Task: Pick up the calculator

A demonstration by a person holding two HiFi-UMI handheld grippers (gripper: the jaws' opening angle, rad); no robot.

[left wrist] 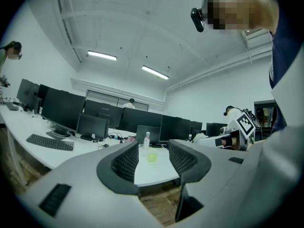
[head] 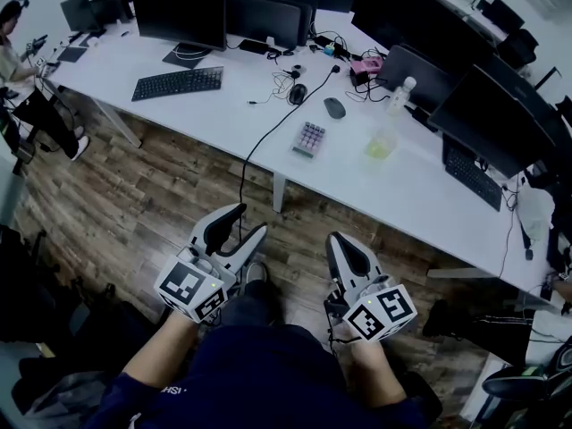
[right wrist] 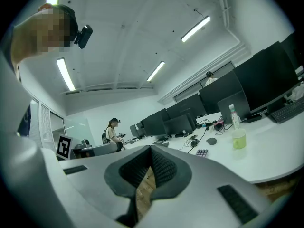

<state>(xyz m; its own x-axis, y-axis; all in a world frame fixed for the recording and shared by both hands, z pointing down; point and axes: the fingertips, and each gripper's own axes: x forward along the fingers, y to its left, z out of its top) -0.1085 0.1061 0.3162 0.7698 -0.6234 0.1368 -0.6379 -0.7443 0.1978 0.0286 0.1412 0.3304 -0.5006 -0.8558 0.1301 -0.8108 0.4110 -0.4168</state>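
White bench (head: 357, 186) over plank floor (head: 152, 195) carries the calculator (head: 308, 138) – a small flat rectangle, its keys too fine to read, well apart from us. Our left gripper (head: 243, 225) holds its ribbed fingers apart, empty. Our right gripper (head: 338, 242) has its fingers meeting at the tips – nothing between.

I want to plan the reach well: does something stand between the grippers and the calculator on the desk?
Nothing visible blocks it. The calculator lies near the front edge of the desk, with bare surface before it. A black cable runs just left of it, and a cup stands to its right.
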